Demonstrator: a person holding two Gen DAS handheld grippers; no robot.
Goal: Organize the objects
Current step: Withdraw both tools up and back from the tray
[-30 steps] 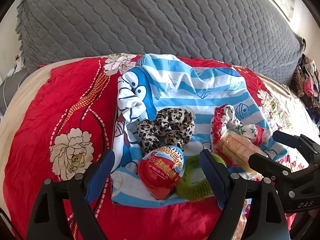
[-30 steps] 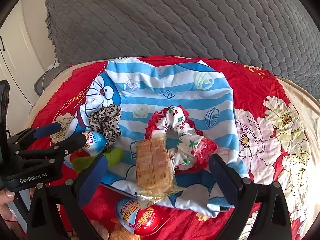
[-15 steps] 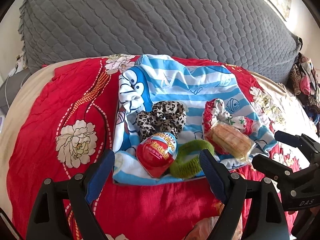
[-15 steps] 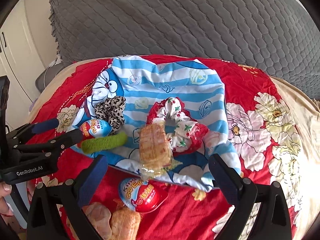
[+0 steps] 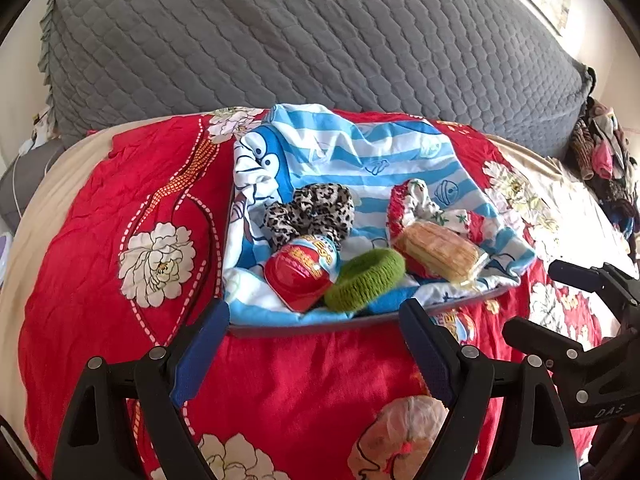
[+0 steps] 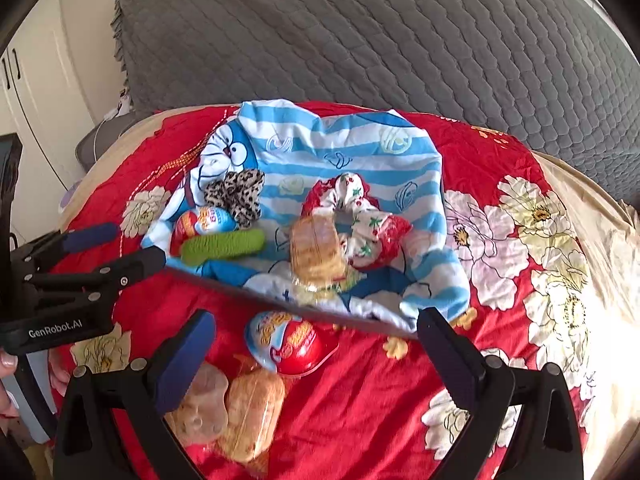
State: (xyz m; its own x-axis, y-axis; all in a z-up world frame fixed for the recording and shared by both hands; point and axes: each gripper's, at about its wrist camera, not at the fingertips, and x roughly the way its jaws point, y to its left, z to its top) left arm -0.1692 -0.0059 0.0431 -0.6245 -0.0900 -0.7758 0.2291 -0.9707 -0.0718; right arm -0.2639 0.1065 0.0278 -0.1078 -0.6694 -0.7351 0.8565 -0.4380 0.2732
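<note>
The left tool (image 5: 314, 322) hangs over the red flowered bedspread (image 5: 100, 208) with its blue-padded fingers wide apart and nothing between them. The right tool (image 6: 316, 334) is spread just as wide and is also empty; a red and blue toy egg (image 6: 286, 342) lies on the bedspread in the gap ahead of its fingers, apart from both pads.

Beyond the tools lies a tray (image 5: 304, 327) lined with a blue and white striped cartoon cloth (image 5: 360, 160). On the cloth, toward the left, lies a leopard-print hair tie (image 5: 310, 210). In front of it a second toy egg (image 5: 302, 272) touches a green knitted hair band (image 5: 364, 280). To the right, a wrapped stack of crackers (image 5: 438, 250) rests partly on a red and white cherry-print hair tie (image 5: 416, 204).

Two wrapped buns (image 6: 228, 412) lie on the bedspread near the right tool's left finger. A grey quilted cover (image 5: 280, 40) rises behind the bed.
</note>
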